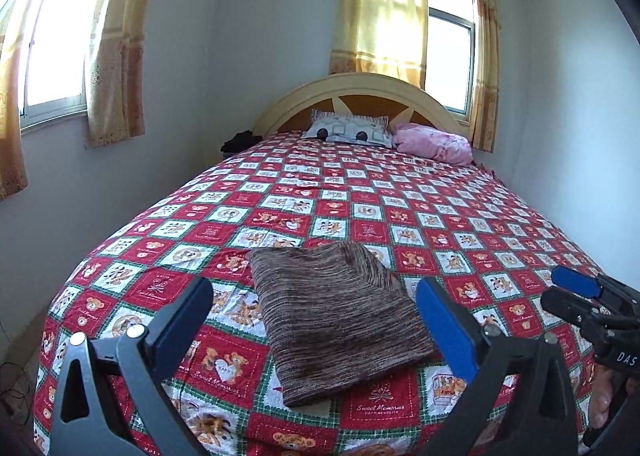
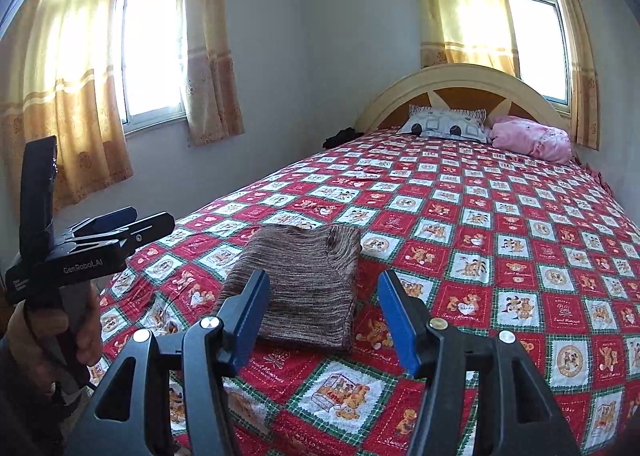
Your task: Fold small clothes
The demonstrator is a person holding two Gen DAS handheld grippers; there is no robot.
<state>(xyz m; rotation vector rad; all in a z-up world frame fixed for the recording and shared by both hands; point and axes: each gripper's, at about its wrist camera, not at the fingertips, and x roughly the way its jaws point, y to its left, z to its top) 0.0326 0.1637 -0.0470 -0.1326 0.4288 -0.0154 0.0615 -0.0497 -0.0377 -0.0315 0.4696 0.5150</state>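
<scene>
A bed [image 1: 440, 192] under a red patchwork quilt [image 2: 500, 216] held 1 folded brown garment [image 1: 340, 320] near its foot. The left gripper [image 1: 316, 320] hung wide open and empty; the right gripper [image 2: 324, 316] hovered part-open, gripping nothing.

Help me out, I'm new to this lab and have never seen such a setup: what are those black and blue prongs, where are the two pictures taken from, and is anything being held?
No robot here: a person holds a hand tool in each hand, each with two blue-padded fingers and a wide-angle camera looking along them. One picture comes from the left gripper, the other from the right gripper; each also shows its partner at the edge. Both look across a bed with a red patterned bedspread. On it lies a folded brown striped garment; two pillows sit by the headboard. Both grippers are open above the bed, holding nothing.
</scene>
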